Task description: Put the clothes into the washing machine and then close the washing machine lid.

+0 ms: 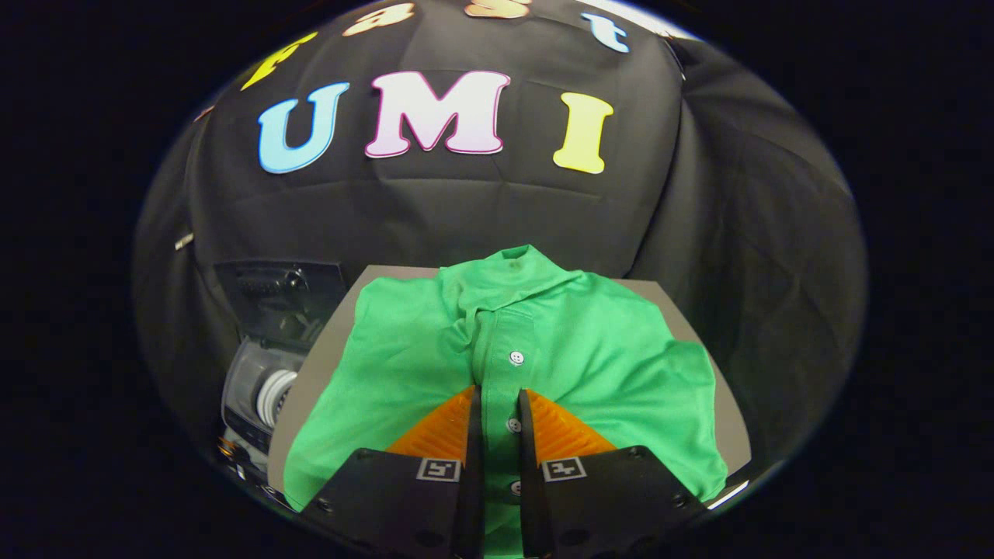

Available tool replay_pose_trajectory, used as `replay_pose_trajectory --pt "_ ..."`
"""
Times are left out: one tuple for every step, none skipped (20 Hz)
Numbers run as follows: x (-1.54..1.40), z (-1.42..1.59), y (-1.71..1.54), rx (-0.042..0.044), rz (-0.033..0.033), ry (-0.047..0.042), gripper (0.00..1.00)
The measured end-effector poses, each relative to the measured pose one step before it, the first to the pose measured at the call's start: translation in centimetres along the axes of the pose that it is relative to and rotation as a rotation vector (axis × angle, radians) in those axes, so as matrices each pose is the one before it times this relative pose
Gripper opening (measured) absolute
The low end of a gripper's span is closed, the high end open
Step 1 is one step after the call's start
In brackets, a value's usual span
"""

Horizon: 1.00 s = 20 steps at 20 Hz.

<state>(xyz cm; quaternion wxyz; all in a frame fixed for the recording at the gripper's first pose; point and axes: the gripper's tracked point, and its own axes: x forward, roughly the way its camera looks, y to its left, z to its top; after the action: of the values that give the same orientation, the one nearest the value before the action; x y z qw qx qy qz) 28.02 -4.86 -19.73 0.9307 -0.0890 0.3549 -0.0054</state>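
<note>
**Ana:** Nearest to us, the gripper [497, 407] has its two fingers drawn close, a narrow strip of the green button-front polo shirt [543, 349] caught between them. I'd say they are clenched on the placket fabric.

**Ben:** Where does the shirt lie?

**Ana:** Spread across the grey table [311, 373], collar pointing away from the fingers, buttons running up between them and beyond.

**Ben:** So which step is this?

**Ana:** Picking up the garment, I judge; nothing is loaded yet. The small grey washing machine [264, 388] sits just beside the table, to the left of the fingers, lid raised.

**Ben:** Next move?

**Ana:** Probably a lift, then a carry left over the open tub, keeping sleeves from snagging
</note>
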Motion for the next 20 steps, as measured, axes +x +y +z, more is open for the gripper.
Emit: replay_pose_trajectory --pt "-0.322 -0.155 -0.077 0.03041 0.00099 0.01594 0.23" --pt "-0.37 0.33 0.543 0.04809 0.01917 0.00789 0.11" --pt "-0.299 0.37 0.567 0.04807 0.02755 0.00277 0.11" --pt "-0.143 0.426 0.355 0.02975 0.02035 0.00221 0.11" --pt "-0.301 0.566 0.042 0.01127 0.00943 -0.0026 0.11" --pt "-0.686 0.918 -0.031 0.0138 0.01075 -0.01098 0.11" --pt "-0.766 1.109 0.392 0.02283 0.01763 -0.0124 0.11" --pt "-0.931 1.236 0.55 0.0238 0.02099 -0.01291 0.11" --pt "-0.928 1.328 0.44 0.01321 0.01347 -0.01577 0.11" --pt "-1.029 1.348 0.481 0.00399 0.00927 -0.0202 0.11" --pt "-0.968 1.385 0.696 0.00016 0.00847 -0.02064 0.11" --pt "-0.979 1.414 0.869 0.00215 0.01047 -0.02347 0.11" --pt "-0.934 1.341 0.896 0.00488 0.01028 -0.02262 0.11" --pt "-0.977 1.325 1.064 0.00415 0.0159 -0.01886 0.11" --pt "-0.892 1.301 1.138 0.00415 0.01551 -0.01976 0.11" --pt "-0.891 1.163 1.15 0.00309 0.0166 -0.01724 0.11" --pt "-0.758 1.017 1.288 0.0023 0.02201 -0.01496 0.11" --pt "-0.553 0.587 1.318 -0.00275 0.01589 -0.00905 0.1" --pt "-0.425 0.622 1.284 -0.00915 0.01267 -0.00762 0.11" --pt "-0.431 0.468 1.356 -0.0114 0.01218 -0.00971 0.11"
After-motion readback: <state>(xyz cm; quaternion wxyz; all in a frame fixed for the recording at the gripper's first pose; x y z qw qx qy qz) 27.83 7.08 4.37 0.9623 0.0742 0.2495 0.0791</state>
